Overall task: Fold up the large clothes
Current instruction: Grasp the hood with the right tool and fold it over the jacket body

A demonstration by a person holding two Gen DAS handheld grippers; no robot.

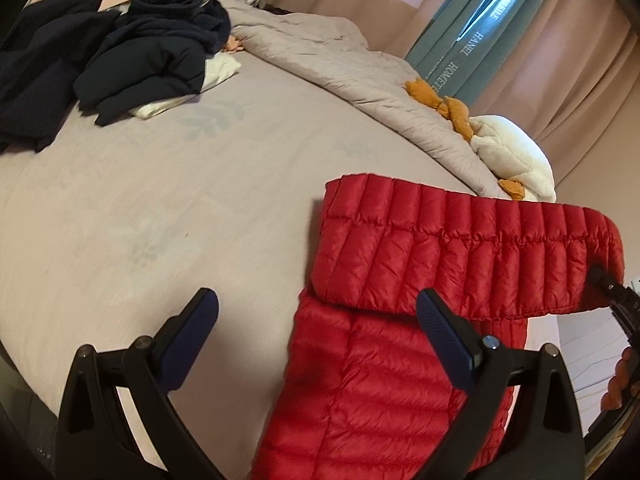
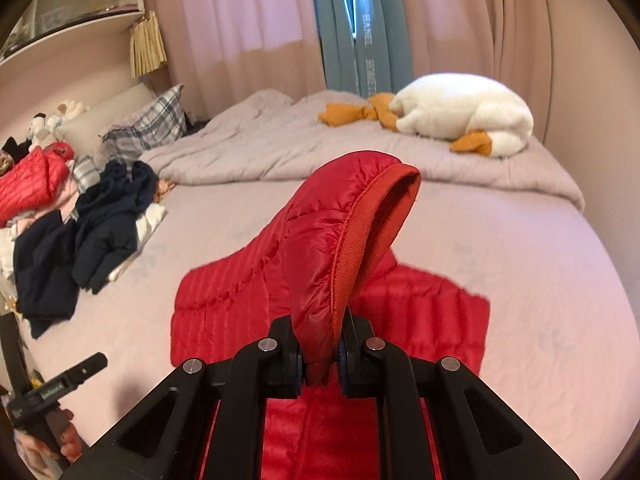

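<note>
The right gripper (image 2: 322,360) is clamped on the cuff of the red down jacket (image 2: 256,308), lifting the sleeve (image 2: 340,232) above the body spread on the bed (image 2: 520,280). The left gripper (image 1: 316,320) hovers low over the bed sheet with its blue-padded fingers (image 1: 192,332) spread wide and holding nothing, the jacket's left edge lying between them. Farther off lie a pile of dark clothes (image 1: 140,52), a grey duvet (image 2: 280,148) and a white plush goose (image 2: 460,116). The teal curtain (image 1: 460,60) reads "HANEL" and, partly, "HOMET".
</note>
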